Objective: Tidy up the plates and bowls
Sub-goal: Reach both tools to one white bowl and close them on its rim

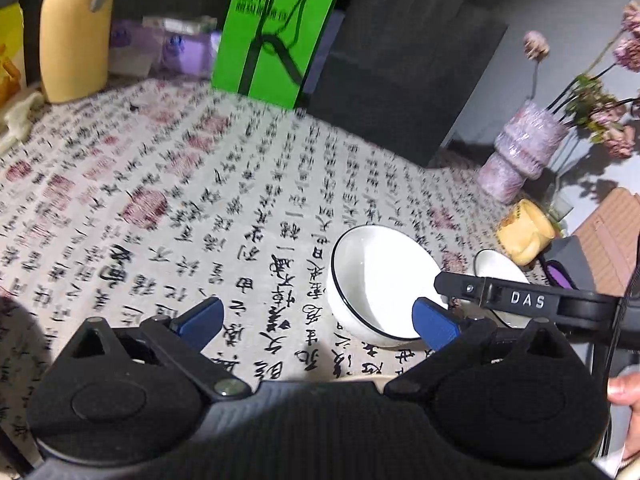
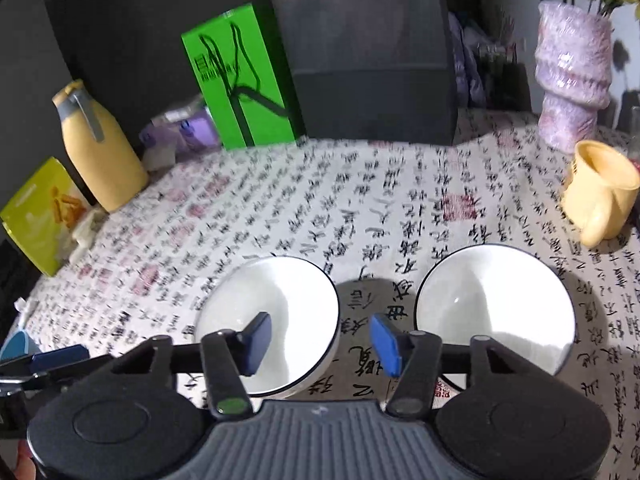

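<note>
Two white bowls with thin dark rims stand side by side on the calligraphy tablecloth. In the right wrist view my right gripper (image 2: 320, 344) straddles the right wall of the left bowl (image 2: 280, 300). One blue pad hangs over its inside and the other outside, and neither touches it. The right bowl (image 2: 496, 304) stands free beside it. In the left wrist view my left gripper (image 1: 316, 320) is open wide over bare cloth, its right pad just in front of the nearer bowl (image 1: 380, 276). The right gripper's black finger partly hides the farther bowl (image 1: 500, 266).
At the back stand a green box (image 2: 240, 80), a black bag (image 2: 368, 52) and a yellow bottle (image 2: 100, 148). A pink vase (image 2: 572, 76) and a tipped yellow mug (image 2: 600, 188) are at the right. A yellow packet (image 2: 36, 212) lies at the left edge.
</note>
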A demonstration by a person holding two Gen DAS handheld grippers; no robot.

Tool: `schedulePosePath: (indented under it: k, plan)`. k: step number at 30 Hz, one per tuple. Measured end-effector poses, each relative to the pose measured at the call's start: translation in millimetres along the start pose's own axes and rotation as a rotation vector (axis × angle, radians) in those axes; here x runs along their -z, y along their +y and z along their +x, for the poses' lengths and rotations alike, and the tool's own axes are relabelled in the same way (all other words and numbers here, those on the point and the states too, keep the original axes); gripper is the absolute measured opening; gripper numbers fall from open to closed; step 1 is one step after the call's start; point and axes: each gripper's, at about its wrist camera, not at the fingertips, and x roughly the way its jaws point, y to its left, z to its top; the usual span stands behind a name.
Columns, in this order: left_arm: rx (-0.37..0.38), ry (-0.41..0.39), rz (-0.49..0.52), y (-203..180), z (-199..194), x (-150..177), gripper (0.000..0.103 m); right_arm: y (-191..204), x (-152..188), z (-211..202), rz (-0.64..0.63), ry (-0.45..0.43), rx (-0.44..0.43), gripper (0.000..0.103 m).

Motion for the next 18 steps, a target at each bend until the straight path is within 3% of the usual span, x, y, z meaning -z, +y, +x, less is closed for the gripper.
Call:
schedulePosePath:
  k: [2,8,11,18]
  plan:
    - [-0.008,0.028,-0.007,-3.1,13.9,-3.6,0.096,-0.9,-1.3,10.1,-0.008,0.024,0.003,0.045]
    - [-0.04,0.097,-0.038,-9.8,46.4,-12.1,0.078,-3.0,-2.8,31.1,-0.006,0.074,0.023,0.042]
    - [-0.05,0.116,-0.032,-17.2,57.0,-15.2,0.068,-1.5,-3.0,36.8,-0.02,0.087,0.025,0.034]
    - [-0.059,0.174,-0.016,-30.6,79.4,-19.4,0.036,5.2,-4.6,50.9,-0.05,0.124,0.041,0.025]
